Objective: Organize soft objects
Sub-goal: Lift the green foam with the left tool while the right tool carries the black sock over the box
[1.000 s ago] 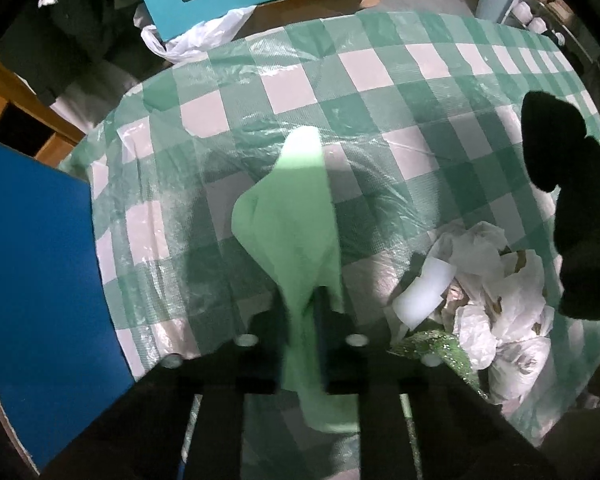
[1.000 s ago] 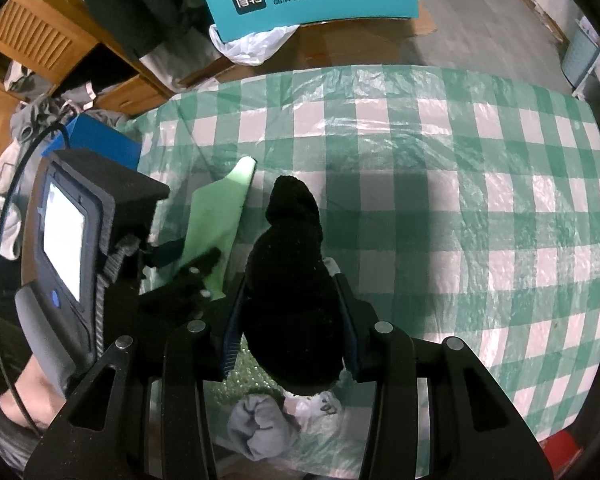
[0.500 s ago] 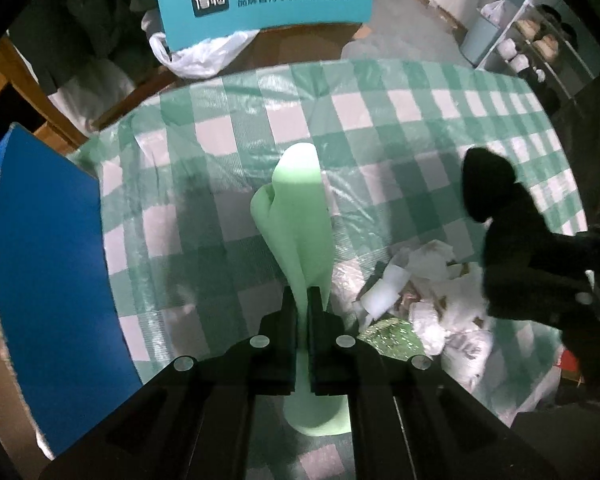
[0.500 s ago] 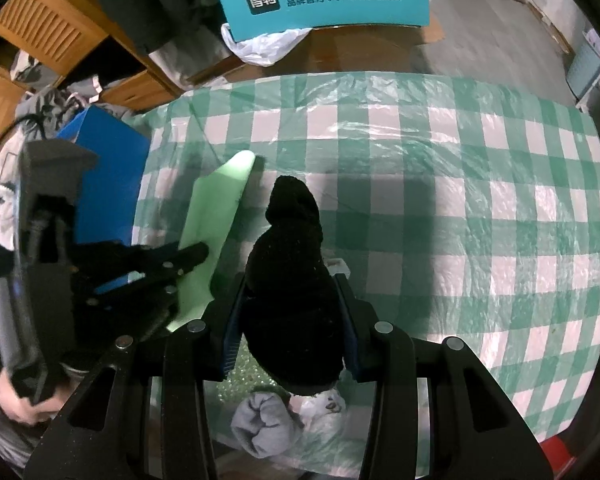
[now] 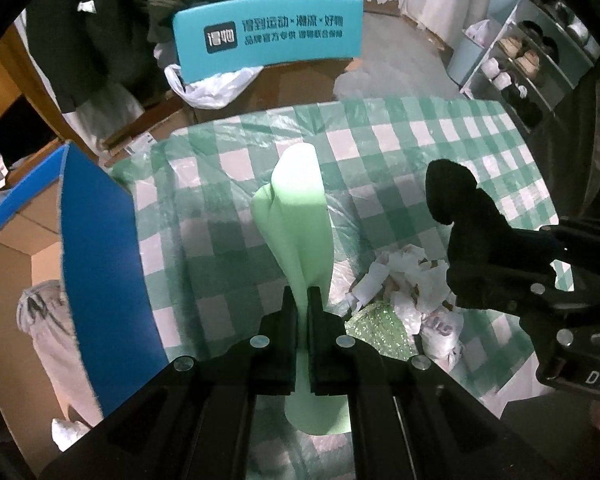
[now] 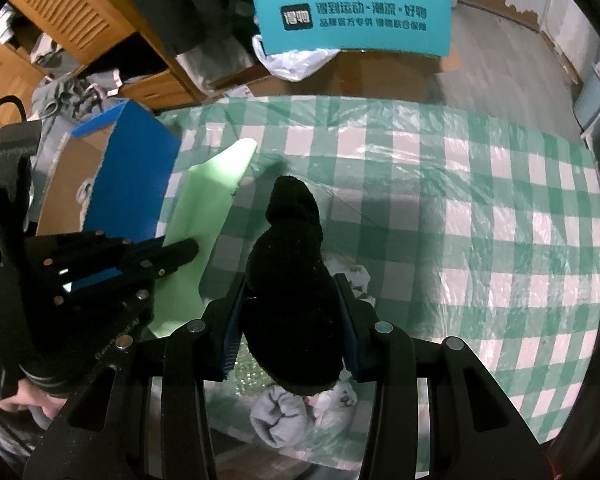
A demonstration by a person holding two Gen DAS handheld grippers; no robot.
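The left tool (image 5: 302, 300) is gripping a pale green cloth (image 5: 300, 216), its two fingers pinched together on a narrow fold so that the cloth is draping forward toward twelve o'clock and hanging down behind the grip as well. The right tool (image 6: 288, 300) is clamped on a black sock (image 6: 290, 264), whose toe is poking up and forward between the fingers while its cuff is bulging out below. Both pieces are being held up off the counter (image 6: 480, 208), which is covered by a green-and-white checked sheet under clear plastic. A heap of crumpled white bits (image 5: 408, 280) and a glittery green piece (image 5: 380, 332) are lying on the counter at about four o'clock from the left tool, and a grey balled sock (image 6: 276, 420) is sitting at six o'clock beneath the right tool. A blue-sided cardboard box (image 5: 96, 280) is standing open at nine o'clock, just off the counter's edge. To my eye the box looks like the likely home for these, though I cannot be sure. Doing this well probably means carrying each piece fully over the rim before letting go, keeping the trailing green tail from snagging the blue wall, and moving one tool at a time so they are not crossing.
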